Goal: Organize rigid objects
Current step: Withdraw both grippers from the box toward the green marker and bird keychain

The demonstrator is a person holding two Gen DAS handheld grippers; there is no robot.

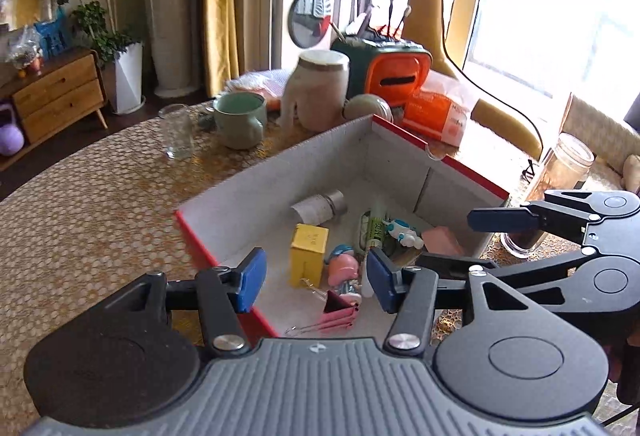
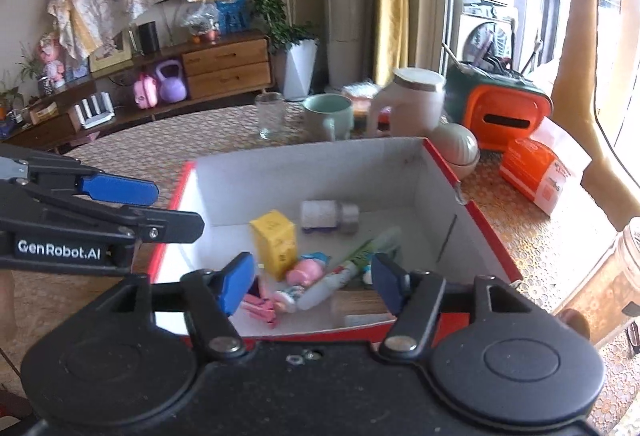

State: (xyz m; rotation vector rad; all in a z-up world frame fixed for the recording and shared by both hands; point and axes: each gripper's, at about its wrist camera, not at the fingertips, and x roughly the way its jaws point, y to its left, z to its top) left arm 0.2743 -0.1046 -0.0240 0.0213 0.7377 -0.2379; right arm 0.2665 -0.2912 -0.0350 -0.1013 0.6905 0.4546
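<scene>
Table [image 1: 80,220] under everything. Red-edged box [image 1: 256,191] ahead of and below both my fingers. Left fingers [image 1: 316,280] spread, nothing between pads. Right fingers [image 2: 314,282] spread too, empty. Inside box, beyond my fingertips: yellow carton [image 1: 308,252], white bottle [image 2: 328,215], tube [image 2: 352,268], doll [image 1: 345,268], pink binder clip [image 1: 340,310] nearest left fingers.

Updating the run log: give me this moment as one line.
left gripper: open, empty | right gripper: open, empty | both above red box | inside: yellow carton, pink clip, doll, tube
</scene>
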